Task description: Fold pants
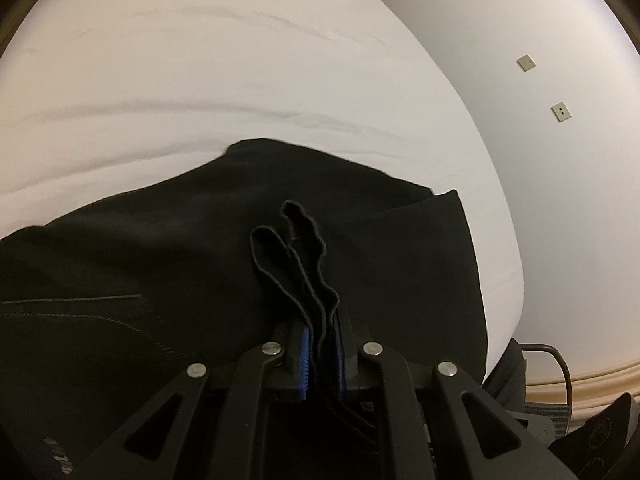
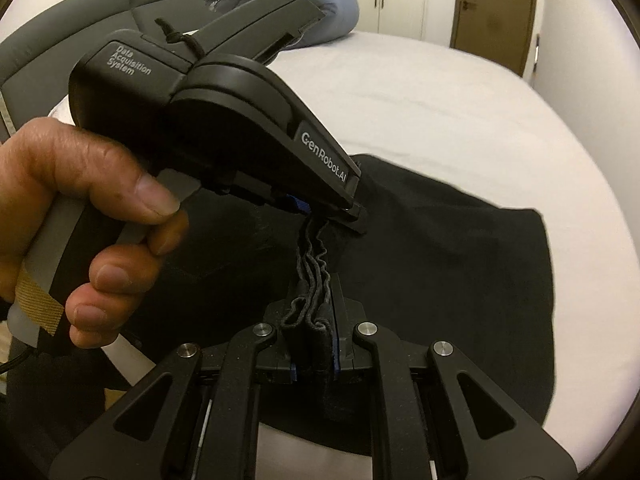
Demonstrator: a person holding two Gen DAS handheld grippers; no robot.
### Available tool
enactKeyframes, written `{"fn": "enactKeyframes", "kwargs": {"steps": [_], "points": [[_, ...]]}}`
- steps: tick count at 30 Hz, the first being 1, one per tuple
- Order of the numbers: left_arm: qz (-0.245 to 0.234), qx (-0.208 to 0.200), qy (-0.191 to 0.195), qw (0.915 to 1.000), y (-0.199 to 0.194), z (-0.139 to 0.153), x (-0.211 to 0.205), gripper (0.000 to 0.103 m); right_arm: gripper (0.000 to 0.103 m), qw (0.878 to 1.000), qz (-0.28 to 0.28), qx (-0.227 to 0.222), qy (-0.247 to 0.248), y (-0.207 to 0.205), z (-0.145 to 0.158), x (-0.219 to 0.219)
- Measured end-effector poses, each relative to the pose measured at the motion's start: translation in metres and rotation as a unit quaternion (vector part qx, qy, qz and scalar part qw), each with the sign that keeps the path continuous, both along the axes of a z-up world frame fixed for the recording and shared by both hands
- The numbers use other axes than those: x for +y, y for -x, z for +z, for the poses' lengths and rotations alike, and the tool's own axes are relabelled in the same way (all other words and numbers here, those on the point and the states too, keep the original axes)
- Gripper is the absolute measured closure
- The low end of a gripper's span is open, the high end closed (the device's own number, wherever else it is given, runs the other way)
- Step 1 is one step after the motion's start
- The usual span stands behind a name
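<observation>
Jaws on both grippers are closed onto bunched edges of the black pants (image 1: 168, 264). Left gripper (image 1: 322, 354): several wavy fabric layers stand up between the blue pads (image 1: 305, 364), the rest of the garment draping away over the white bed (image 1: 200, 80). A stitched pocket seam (image 1: 100, 300) shows at lower left. Two small wall plates (image 1: 525, 62) sit on the wall to the right.

Right wrist view: the person's left hand (image 2: 80, 216) grips the left gripper's handle at left. Its tip (image 2: 320, 210) pinches the same folded edge just beyond the right gripper (image 2: 314, 344). Pants (image 2: 460, 260) spread across the bed (image 2: 440, 120) to the right. Grey headboard (image 2: 80, 36) and blue pillow (image 2: 332, 4) lie beyond.
</observation>
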State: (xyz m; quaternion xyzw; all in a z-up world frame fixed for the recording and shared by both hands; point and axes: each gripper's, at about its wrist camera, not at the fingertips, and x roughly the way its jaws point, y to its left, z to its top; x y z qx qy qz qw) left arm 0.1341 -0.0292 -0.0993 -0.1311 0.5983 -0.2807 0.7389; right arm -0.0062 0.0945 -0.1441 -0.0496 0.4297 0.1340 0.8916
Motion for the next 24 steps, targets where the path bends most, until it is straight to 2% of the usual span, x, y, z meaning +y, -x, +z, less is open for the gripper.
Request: {"fn": "enactKeyframes", "kwargs": {"steps": [5,13,14,17,19,21,22,23,24], "points": [[0.005,0.004,-0.002,1.0000,0.001,-0.011,0.004,0.093,0.093,1.000,0.006,0.024,-0.017,0.002,0.000,-0.005],[0.014,0.004,-0.008,0.9999,0.005,-0.014,0.021,0.092,0.090,0.999,0.014,0.044,-0.027,0.007,0.000,-0.004],[0.015,0.004,-0.012,0.9998,0.005,-0.016,0.019,0.088,0.090,0.998,0.016,0.046,-0.028,0.003,-0.001,-0.007],[0.016,0.002,-0.023,0.9996,0.006,-0.022,0.021,0.085,0.086,0.996,0.014,0.084,-0.037,-0.005,-0.014,-0.010],[0.024,-0.002,-0.018,0.9996,0.009,-0.019,0.024,0.081,0.084,0.992,0.002,0.104,-0.075,-0.005,-0.020,-0.022],[0.030,-0.018,-0.040,0.9986,0.014,-0.011,0.027,0.065,0.065,0.988,0.008,0.115,-0.107,0.001,-0.015,-0.036],[0.034,-0.031,-0.059,0.9972,0.018,-0.004,0.029,0.059,0.044,0.983,0.015,0.127,-0.133,0.008,-0.011,-0.046],[0.039,-0.047,-0.078,0.9951,0.022,0.003,0.031,0.051,0.037,0.980,0.017,0.130,-0.149,0.013,-0.007,-0.053],[0.044,-0.062,-0.097,0.9924,0.026,0.009,0.033,0.046,0.037,0.977,0.016,0.129,-0.168,0.022,-0.002,-0.065]]}}
